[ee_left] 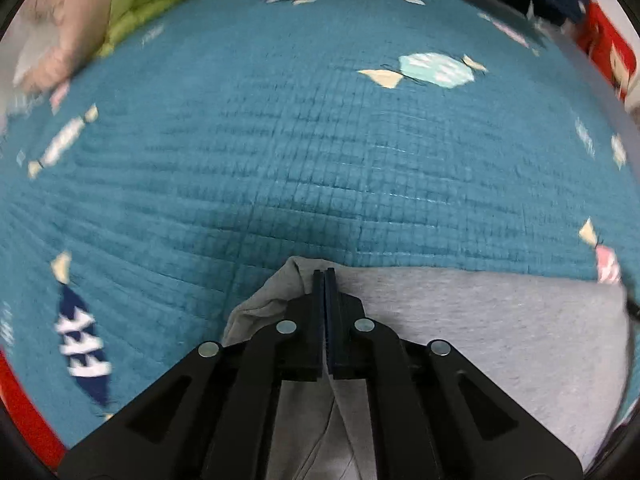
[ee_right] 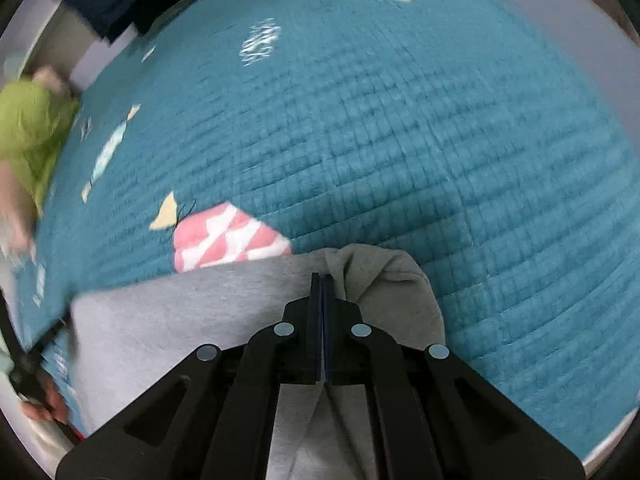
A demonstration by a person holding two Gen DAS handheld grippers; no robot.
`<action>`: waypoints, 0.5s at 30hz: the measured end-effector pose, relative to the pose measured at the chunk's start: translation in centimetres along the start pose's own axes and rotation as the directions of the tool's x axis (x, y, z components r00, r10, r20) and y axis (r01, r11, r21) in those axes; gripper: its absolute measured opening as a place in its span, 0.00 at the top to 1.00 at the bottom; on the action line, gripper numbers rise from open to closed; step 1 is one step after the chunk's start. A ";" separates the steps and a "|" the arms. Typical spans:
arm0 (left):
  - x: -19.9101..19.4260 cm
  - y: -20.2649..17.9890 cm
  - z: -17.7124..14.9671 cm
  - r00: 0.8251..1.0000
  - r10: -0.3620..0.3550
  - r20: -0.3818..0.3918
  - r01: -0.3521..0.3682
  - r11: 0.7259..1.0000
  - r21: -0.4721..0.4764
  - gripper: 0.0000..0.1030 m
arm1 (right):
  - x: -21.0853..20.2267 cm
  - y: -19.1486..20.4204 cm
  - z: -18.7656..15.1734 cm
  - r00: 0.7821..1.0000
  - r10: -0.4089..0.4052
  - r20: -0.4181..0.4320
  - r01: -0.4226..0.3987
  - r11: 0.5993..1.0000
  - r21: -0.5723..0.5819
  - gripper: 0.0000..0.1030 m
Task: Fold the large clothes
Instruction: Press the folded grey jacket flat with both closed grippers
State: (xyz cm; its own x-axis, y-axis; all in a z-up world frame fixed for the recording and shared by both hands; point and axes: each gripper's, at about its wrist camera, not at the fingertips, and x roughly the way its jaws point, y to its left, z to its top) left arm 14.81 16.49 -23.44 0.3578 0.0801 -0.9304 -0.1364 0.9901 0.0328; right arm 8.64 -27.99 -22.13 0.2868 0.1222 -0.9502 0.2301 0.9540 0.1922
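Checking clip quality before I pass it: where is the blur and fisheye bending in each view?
Left wrist view: the left gripper and grey garment are sharp, the quilt smears toward the bent edges. Right wrist view: the right gripper is sharp, the pink patch and edges are blurred, the quilt lines curve.

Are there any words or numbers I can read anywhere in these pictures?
None can be read.
The white marks on the navy patch of the teal quilt look like a pattern, too blurred to tell.
The gray garment shows no print or label.
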 end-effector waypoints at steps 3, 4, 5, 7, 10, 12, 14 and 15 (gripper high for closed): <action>-1.5 0.0 0.2 1.000 0.003 -0.025 -0.004 1.000 -0.020 0.97 | -2.2 0.7 -0.6 0.999 0.035 0.012 -0.036 0.999 0.019 0.94; -2.9 0.0 0.2 1.000 0.019 0.007 -0.019 1.000 -0.015 0.97 | -3.4 1.2 -1.0 0.996 0.084 0.032 -0.084 0.996 0.027 0.94; -4.0 -0.2 0.0 0.999 0.027 0.040 -0.027 1.000 -0.006 0.97 | -4.2 1.8 -1.4 0.993 0.109 0.048 -0.110 0.994 0.020 0.94; -6.4 -1.3 -0.4 0.996 -0.048 0.076 0.046 0.999 0.024 0.97 | -5.6 4.0 -2.4 0.981 0.182 0.059 -0.181 0.983 -0.026 0.94; -7.8 -3.8 -1.8 0.952 -0.306 0.009 0.305 0.950 0.073 0.96 | -5.1 8.1 -4.2 0.947 0.322 -0.024 -0.322 0.942 -0.093 0.94; -7.6 -6.0 -3.3 0.932 -0.361 -0.041 0.364 0.925 0.110 0.96 | -3.8 10.8 -5.7 0.946 0.316 -0.075 -0.324 0.932 -0.163 0.94; -6.4 -7.3 -4.9 0.935 -0.342 -0.099 0.353 0.926 0.136 0.96 | -2.2 11.9 -7.0 0.967 0.228 -0.111 -0.248 0.944 -0.219 0.94; -5.1 -7.8 -6.0 0.944 -0.299 -0.140 0.319 0.936 0.151 0.97 | -1.0 11.7 -7.6 0.977 0.165 -0.134 -0.192 0.955 -0.227 0.95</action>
State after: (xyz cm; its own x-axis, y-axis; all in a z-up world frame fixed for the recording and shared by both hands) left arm 8.53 7.67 -21.15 0.2492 -0.2367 -0.9391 0.1259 0.9694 -0.2109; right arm 3.96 -14.84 -20.81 0.1937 0.3134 -0.9296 -0.0466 0.9495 0.3104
